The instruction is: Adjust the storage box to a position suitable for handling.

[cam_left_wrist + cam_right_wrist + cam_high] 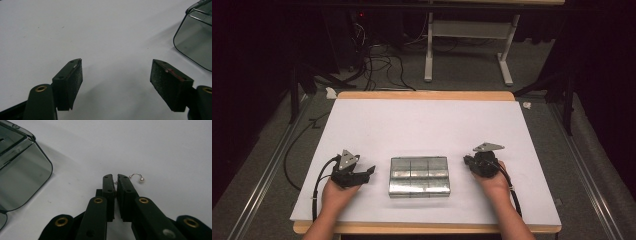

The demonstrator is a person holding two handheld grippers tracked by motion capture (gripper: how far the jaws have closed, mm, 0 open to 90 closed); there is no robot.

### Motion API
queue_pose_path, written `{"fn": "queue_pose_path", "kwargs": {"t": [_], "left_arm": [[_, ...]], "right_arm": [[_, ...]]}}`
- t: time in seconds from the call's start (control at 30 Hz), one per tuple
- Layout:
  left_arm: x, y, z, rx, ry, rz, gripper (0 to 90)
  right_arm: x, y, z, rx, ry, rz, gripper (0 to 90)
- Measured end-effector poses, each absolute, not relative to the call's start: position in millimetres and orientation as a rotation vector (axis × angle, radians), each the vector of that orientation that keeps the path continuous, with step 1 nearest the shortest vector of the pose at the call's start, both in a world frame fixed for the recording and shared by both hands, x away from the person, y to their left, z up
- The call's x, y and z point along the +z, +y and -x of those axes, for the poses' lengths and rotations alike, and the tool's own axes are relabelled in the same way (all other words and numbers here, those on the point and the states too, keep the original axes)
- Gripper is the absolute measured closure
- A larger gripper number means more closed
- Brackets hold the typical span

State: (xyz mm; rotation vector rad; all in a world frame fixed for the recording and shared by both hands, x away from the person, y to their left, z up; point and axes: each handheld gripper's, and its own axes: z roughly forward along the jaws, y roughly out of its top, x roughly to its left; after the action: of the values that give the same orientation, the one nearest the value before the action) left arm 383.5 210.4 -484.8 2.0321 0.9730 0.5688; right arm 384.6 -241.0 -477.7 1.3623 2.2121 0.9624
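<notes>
A clear plastic compartment box (419, 176) lies shut in the middle of the white table (422, 120). My left gripper (368, 172) rests to the left of it, pointing at the box. Its jaws stand wide open (116, 70) over bare table, and a corner of the box (193, 42) sits off to the right. My right gripper (468, 160) is to the right of the box, tips low on the table. Its jaws (114, 177) are almost together, pinching one end of a tiny silver hooked earring with a pearl bead (141, 180). The box's rounded corner (22, 175) lies to the left.
A person's hands hold both grippers from the near edge, and cables (317, 190) trail back off the table. The wooden table rim (422, 95) runs along the far side. Beyond it stand a white desk frame (467, 45) and floor cables (382, 65).
</notes>
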Motion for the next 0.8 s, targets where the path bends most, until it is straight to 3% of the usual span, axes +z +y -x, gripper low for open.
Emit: {"fn": "queue_pose_path", "kwargs": {"t": [0.4,0.57,0.8], "left_arm": [[-485.1,209.0,-383.4,0.572,0.976,-2.039,27.0],[-485.1,208.9,-383.4,0.572,0.974,-2.041,27.0],[-485.0,209.3,-383.3,0.569,0.973,-2.038,27.0]], "right_arm": [[-473.6,-242.3,-380.6,0.980,2.210,-1.348,85.5],[-477.3,-239.6,-381.9,0.970,2.226,-1.348,80.0],[-477.8,-240.4,-383.6,0.970,2.227,-1.348,86.2]]}}
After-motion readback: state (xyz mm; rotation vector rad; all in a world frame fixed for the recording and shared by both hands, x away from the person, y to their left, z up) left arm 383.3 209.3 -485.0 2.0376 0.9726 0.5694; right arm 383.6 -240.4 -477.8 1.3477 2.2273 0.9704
